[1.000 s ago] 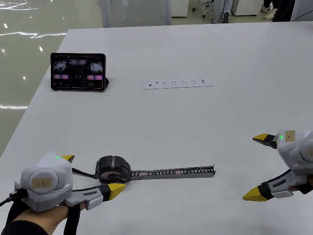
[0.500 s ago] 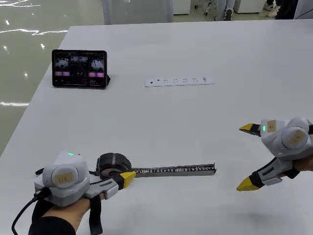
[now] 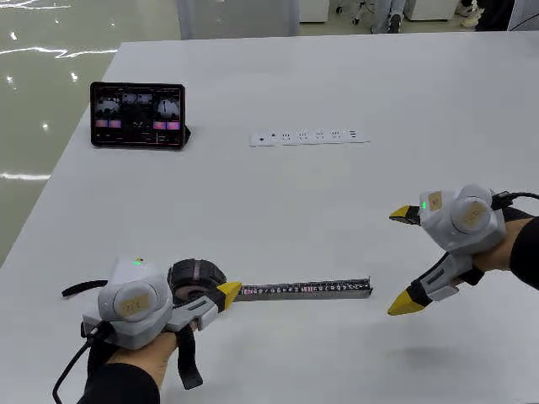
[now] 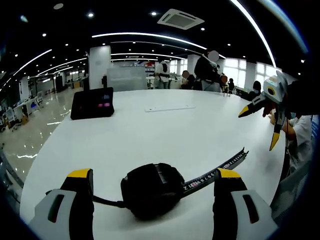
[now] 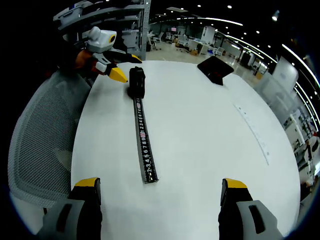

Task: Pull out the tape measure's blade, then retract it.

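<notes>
The black tape measure case (image 3: 195,278) lies on the white table (image 3: 337,210) at the front left. Its blade (image 3: 307,290) is drawn out to the right and lies flat. My left gripper (image 3: 205,280) is open, its jaws standing either side of the case (image 4: 152,189) without closing on it. The blade (image 4: 215,172) runs off to the right past one yellow fingertip (image 4: 228,174). My right gripper (image 3: 401,261) is open just right of the blade's end. In the right gripper view that blade (image 5: 142,140) ends a little short of the open right gripper (image 5: 160,183), with the case (image 5: 136,81) far off.
A tablet (image 3: 137,114) stands lit at the back left. A white power strip (image 3: 309,136) lies mid-table beyond the tape. The table's left edge is close to the case. A grey mesh chair (image 5: 40,140) stands beside the table, and people stand across the room.
My left gripper has come forward so its jaws now straddle the case. My right gripper has moved left toward the blade's end. The tape itself has stayed put.
</notes>
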Tool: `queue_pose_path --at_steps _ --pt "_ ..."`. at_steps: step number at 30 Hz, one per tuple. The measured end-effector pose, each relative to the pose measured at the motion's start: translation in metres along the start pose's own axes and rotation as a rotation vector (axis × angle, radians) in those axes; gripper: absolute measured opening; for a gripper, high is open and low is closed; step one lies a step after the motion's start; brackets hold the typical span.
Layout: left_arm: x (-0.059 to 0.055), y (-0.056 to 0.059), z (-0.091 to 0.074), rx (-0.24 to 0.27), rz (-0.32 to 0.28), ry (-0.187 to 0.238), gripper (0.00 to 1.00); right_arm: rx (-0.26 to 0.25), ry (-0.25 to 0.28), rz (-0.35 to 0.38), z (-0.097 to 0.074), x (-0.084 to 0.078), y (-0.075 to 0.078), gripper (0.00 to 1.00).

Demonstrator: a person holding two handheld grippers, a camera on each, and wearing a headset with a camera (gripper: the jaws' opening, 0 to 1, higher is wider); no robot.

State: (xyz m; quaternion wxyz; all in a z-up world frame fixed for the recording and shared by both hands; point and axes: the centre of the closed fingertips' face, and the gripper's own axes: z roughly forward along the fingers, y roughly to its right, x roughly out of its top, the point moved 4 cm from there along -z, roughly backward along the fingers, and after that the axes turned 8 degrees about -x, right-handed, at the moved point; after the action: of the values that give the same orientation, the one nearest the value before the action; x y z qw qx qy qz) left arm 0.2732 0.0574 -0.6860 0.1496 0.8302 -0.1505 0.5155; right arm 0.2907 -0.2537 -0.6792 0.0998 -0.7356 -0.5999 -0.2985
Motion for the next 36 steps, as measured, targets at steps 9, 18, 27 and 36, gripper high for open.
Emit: queue_pose_path --at_steps 9,18,27,36 --pt "-0.001 0.000 0.010 0.037 -0.024 0.039 0.99 0.045 -0.029 -0.064 0.017 0.004 0.000 0.99" --pt "-0.004 -0.002 0.018 0.061 -0.042 0.071 0.99 0.070 -0.056 -0.083 0.040 0.000 0.004 0.96" --pt "-0.011 -0.005 0.020 0.071 -0.049 0.050 0.99 0.087 -0.086 -0.108 0.049 -0.008 0.002 0.85" --pt "-0.012 -0.004 0.022 0.068 -0.046 0.051 0.99 0.101 -0.090 -0.112 0.055 -0.012 -0.003 0.67"
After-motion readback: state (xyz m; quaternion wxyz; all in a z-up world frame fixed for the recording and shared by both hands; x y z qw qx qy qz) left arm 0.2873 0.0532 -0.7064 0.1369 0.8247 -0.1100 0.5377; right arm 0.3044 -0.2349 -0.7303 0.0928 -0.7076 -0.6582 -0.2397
